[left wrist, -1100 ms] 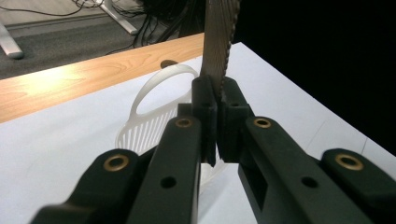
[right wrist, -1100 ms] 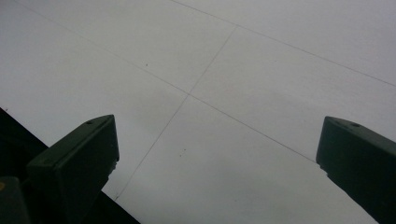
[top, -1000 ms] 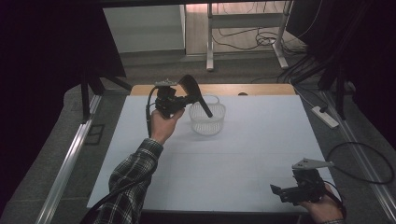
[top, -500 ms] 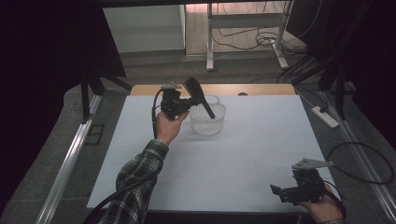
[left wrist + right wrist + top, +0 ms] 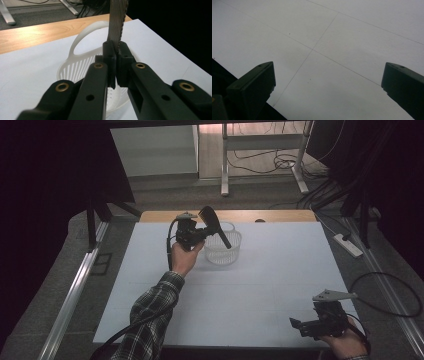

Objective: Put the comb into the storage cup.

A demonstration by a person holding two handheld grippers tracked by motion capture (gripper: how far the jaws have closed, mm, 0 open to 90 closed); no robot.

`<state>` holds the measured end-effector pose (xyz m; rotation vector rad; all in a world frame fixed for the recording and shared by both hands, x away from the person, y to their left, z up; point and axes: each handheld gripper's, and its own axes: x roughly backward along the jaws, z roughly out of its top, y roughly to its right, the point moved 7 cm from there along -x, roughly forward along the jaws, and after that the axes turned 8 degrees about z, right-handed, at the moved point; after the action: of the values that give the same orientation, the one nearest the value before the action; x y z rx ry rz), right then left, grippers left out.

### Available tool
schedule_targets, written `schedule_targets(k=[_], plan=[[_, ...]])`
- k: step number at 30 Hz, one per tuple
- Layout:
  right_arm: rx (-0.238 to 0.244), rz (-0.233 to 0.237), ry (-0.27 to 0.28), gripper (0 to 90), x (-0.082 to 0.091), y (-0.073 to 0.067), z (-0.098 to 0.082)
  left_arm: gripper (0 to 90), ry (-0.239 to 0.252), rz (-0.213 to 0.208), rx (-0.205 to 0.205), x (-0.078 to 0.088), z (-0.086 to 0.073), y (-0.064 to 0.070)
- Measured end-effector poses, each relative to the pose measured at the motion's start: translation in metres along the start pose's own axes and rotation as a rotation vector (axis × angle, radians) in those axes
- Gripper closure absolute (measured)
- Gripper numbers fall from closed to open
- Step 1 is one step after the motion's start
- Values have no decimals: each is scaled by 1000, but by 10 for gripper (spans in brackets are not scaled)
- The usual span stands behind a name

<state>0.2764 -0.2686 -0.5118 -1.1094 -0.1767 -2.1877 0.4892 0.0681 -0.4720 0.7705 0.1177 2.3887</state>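
A white slotted plastic basket (image 5: 225,251) with a loop handle stands at the far middle of the white table. My left gripper (image 5: 206,232) hovers just left of it, shut on a black ribbed tool (image 5: 216,227) whose long end slants down over the basket's rim. In the left gripper view the jaws pinch the ribbed tool (image 5: 117,22) at my left gripper (image 5: 115,53), with the basket (image 5: 75,67) right beneath. My right gripper (image 5: 296,324) rests at the near right corner, open; in its own view my right gripper (image 5: 328,82) has bare table between the jaws.
The white table sheet (image 5: 270,270) ends at a wooden strip (image 5: 280,215) along the far edge. Black cables and a power strip (image 5: 348,245) lie on the floor to the right. Table legs (image 5: 225,165) stand beyond the far edge.
My left hand has carried the black tool a little right and down, closer over the basket. The right hand has kept still.
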Motion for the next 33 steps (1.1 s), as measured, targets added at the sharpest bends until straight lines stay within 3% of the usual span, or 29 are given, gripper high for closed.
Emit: schedule_targets(k=[12,28,32,33], plan=[[-1,-3,-2,0,0,0,0,873,-6,6,1,-12,-8,3],[2,0,-6,0,-1,0,0,863,-36,-24,62,-25,-20,3],[3,1,-6,0,-1,0,0,853,-50,-6,70,-26,-20,1],[3,0,-7,0,-1,0,0,808,-55,9,67,-26,-20,0]])
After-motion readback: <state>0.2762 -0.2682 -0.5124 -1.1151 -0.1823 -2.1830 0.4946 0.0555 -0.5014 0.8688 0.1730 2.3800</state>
